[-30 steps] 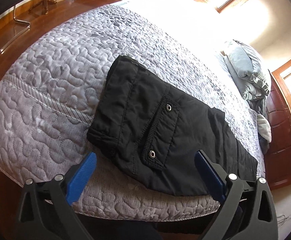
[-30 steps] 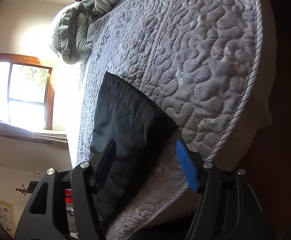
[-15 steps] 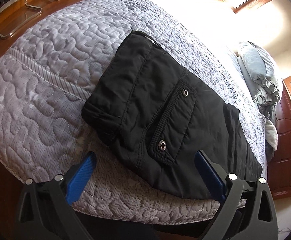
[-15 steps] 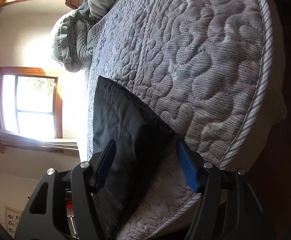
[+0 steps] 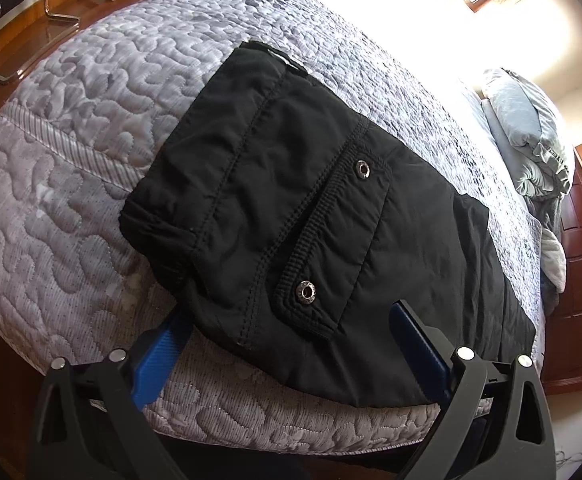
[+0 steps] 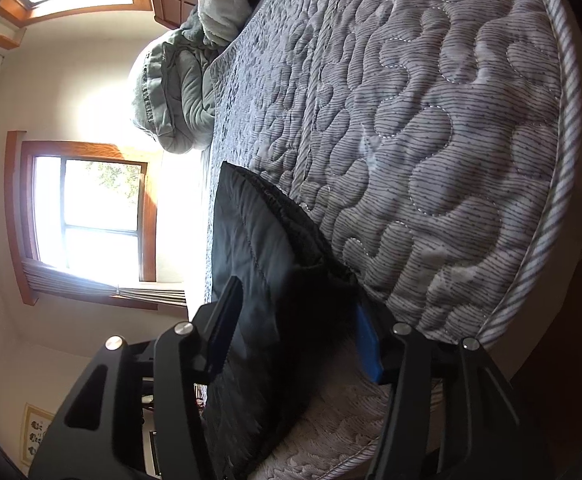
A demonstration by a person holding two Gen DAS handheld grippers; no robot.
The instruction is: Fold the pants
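Both tongs, left (image 5: 291,336) spread, right (image 6: 297,320) just narrowing, straddle pants (image 5: 311,216) lying lengthwise toward pillows (image 5: 527,140).

Black pants (image 5: 291,216), already folded into a thick rectangular bundle, lay flat on the bed across the centre of the left wrist frame. Showed a flapped pocket with two metal snaps, ribbed trim and heavy seams. In the right wrist frame, ran as a dark wedge (image 6: 259,264) from centre to lower middle.
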